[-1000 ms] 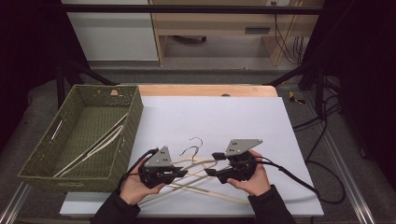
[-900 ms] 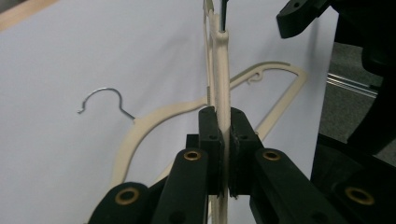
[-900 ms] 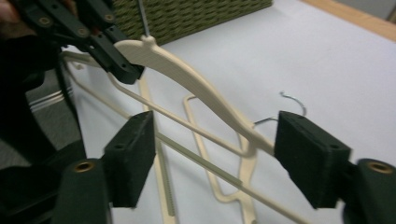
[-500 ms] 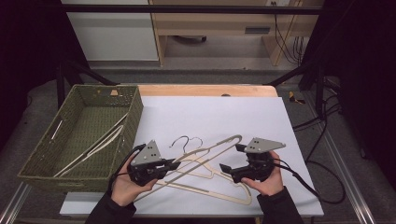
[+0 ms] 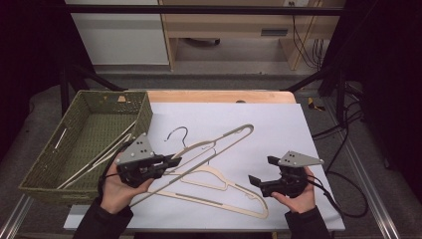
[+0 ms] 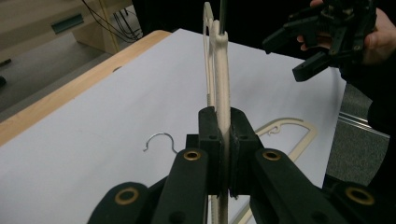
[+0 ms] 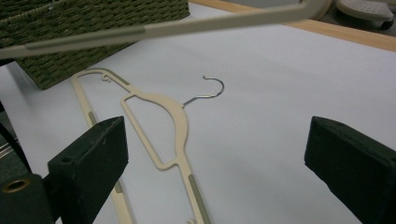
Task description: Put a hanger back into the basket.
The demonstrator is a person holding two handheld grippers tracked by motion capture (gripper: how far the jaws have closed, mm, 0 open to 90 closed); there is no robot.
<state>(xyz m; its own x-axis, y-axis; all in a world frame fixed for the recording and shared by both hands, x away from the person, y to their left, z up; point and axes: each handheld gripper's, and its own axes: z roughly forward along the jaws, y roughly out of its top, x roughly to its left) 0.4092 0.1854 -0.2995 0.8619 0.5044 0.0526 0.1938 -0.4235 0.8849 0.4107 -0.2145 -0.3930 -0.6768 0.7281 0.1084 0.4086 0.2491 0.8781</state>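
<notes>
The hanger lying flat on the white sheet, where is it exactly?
In the high view, the flat hanger lies near the table's front edge, between the left gripper and right gripper, partly under the lifted hanger.

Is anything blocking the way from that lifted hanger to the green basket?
Nothing visible does. The left gripper holds the hanger raised beside the woven basket, with bare white table between; hangers already lie inside.
</notes>
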